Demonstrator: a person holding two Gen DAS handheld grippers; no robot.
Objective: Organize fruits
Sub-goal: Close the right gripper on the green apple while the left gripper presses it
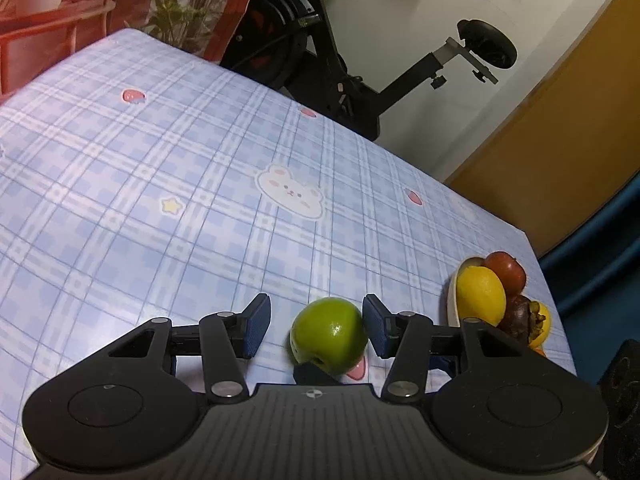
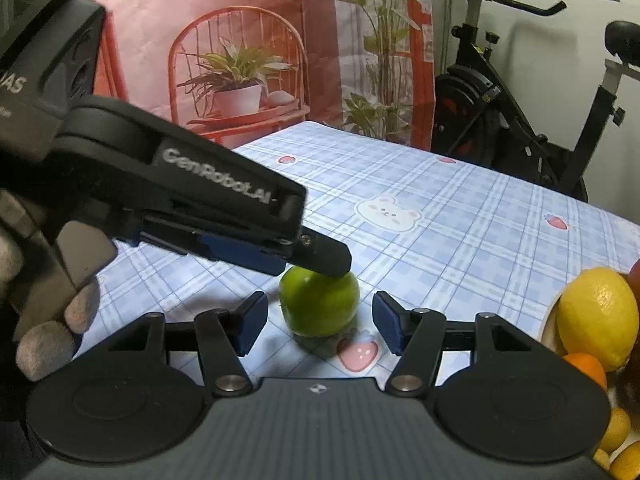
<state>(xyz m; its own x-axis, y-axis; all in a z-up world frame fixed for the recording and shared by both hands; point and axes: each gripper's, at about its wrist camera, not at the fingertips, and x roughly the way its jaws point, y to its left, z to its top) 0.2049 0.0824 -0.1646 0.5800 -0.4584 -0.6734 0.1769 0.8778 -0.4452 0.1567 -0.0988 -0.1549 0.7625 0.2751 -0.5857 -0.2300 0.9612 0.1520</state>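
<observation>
Between our left gripper (image 1: pixel 316 326) and its blue pads sits the green apple (image 1: pixel 329 334), resting on the plaid counter (image 1: pixel 160 208); the pad at three o'clock touches the fruit, while the pad at nine o'clock stands clear, so we judge the jaws parted with nothing clamped yet. From the right wrist view, our right gripper (image 2: pixel 320 322) also frames the apple (image 2: pixel 319 306), both pads apart from it and the jaws open; the left gripper's finger (image 2: pixel 324 258) rests on top of the fruit. A bowl (image 1: pixel 454 300) holding a lemon (image 1: pixel 480 294), a red fruit (image 1: pixel 506 272) and darker pieces waits at three o'clock, near the counter's edge. We read this as the pick-up step for the apple. Next we need one gripper to centre on it, close firmly, and carry it toward the bowl without it rolling.
</observation>
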